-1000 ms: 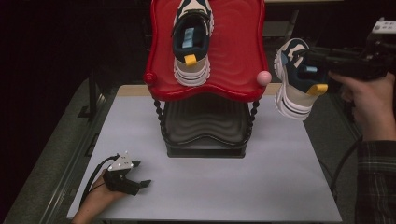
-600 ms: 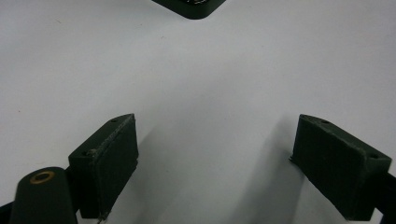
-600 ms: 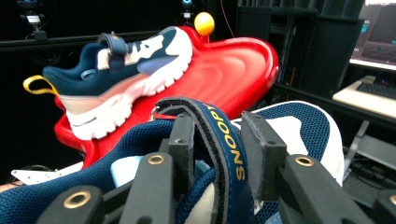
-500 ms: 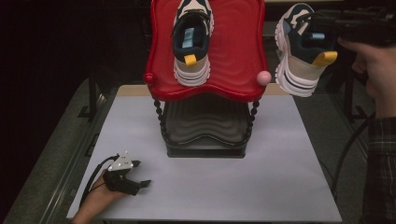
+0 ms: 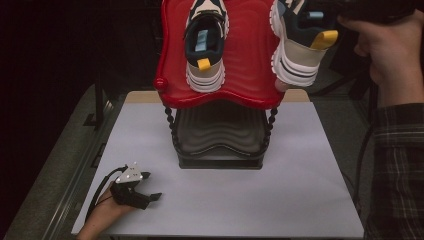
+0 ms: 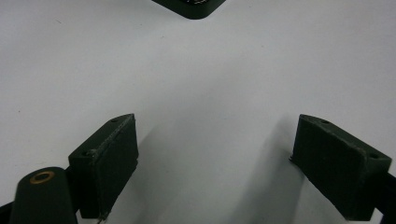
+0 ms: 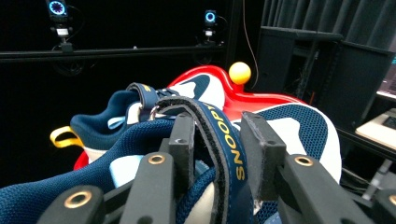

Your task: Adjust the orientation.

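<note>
Shoe hangs clamped by its strap in the right gripper jaws, beside the red rack, not yet set down. Its mate already rests there. Left gripper lies on the desk, jaws apart, empty.

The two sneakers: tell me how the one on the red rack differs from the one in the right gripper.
The sneaker on the rack rests on the red top shelf, free of any gripper; the held sneaker hangs in the air at the shelf's right edge, the right gripper shut on its strap. The racked one sits left of the held one. Both point heel toward the camera and share navy uppers, cream soles and a yellow heel tab.
</note>
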`<act>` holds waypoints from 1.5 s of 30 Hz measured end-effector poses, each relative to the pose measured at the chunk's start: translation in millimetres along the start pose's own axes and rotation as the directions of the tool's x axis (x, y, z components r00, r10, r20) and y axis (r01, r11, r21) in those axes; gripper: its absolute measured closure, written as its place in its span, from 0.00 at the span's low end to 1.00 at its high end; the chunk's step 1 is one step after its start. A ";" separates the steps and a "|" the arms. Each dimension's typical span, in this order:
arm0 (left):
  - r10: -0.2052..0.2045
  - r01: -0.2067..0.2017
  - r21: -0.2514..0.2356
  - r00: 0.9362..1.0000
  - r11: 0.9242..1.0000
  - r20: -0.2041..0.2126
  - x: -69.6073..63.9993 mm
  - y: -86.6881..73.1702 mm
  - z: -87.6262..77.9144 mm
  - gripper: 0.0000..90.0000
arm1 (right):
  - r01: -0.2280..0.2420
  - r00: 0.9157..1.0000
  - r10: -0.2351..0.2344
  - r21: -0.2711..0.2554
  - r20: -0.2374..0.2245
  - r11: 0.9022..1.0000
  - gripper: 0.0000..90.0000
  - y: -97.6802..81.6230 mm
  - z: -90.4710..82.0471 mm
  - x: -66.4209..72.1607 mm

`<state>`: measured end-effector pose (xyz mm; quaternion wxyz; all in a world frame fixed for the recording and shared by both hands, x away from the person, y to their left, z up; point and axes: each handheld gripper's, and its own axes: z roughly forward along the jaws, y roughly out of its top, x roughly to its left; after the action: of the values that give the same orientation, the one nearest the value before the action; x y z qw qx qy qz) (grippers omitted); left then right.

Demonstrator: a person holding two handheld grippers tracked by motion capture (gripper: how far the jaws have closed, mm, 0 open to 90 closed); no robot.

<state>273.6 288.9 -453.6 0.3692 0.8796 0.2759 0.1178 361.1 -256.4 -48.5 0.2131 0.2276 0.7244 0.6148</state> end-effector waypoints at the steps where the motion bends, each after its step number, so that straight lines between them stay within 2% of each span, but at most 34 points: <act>1: 0.001 -0.001 0.000 1.000 1.000 0.000 0.1 0.0 0.0 0.15 | 0.001 1.000 -0.001 -0.001 -0.003 1.000 0.74 1.0 3.9 0.6; 14: 0.002 -0.002 0.001 1.000 1.000 0.000 0.2 0.0 0.0 0.15 | 0.014 0.998 -0.014 0.008 -0.056 1.000 0.74 -1.3 59.8 6.4; 25: 0.002 -0.002 0.002 1.000 1.000 0.000 0.1 0.1 -0.2 0.15 | 0.038 0.998 -0.036 0.038 -0.058 0.999 0.74 -7.0 88.3 12.4; 33: 0.002 -0.002 0.002 1.000 1.000 0.000 0.0 0.0 -0.2 0.15 | 0.083 0.996 -0.082 0.051 -0.032 0.995 0.72 -14.5 95.3 23.4; 37: 0.002 -0.002 0.002 1.000 1.000 0.000 0.0 0.0 -0.2 0.15 | 0.072 0.997 -0.069 0.065 -0.038 0.995 0.60 -21.4 95.5 26.5; 39: 0.004 -0.004 0.002 1.000 1.000 -0.001 0.2 0.1 -0.2 0.15 | 0.044 0.998 -0.042 0.064 -0.044 0.997 0.49 -20.7 90.1 25.9; 42: 0.002 -0.002 0.000 1.000 1.000 0.000 0.2 0.0 0.0 0.15 | 0.041 0.998 -0.037 0.092 -0.042 0.995 0.44 -18.3 73.2 25.2; 45: -0.001 0.001 0.001 1.000 1.000 0.001 0.2 0.0 0.0 0.15 | 0.037 0.999 -0.035 0.085 -0.032 0.996 0.42 -20.7 55.6 24.6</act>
<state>273.8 288.9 -453.6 0.3691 0.8796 0.2762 0.1170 372.7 -200.6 -78.2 0.2031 0.2140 0.7573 0.5826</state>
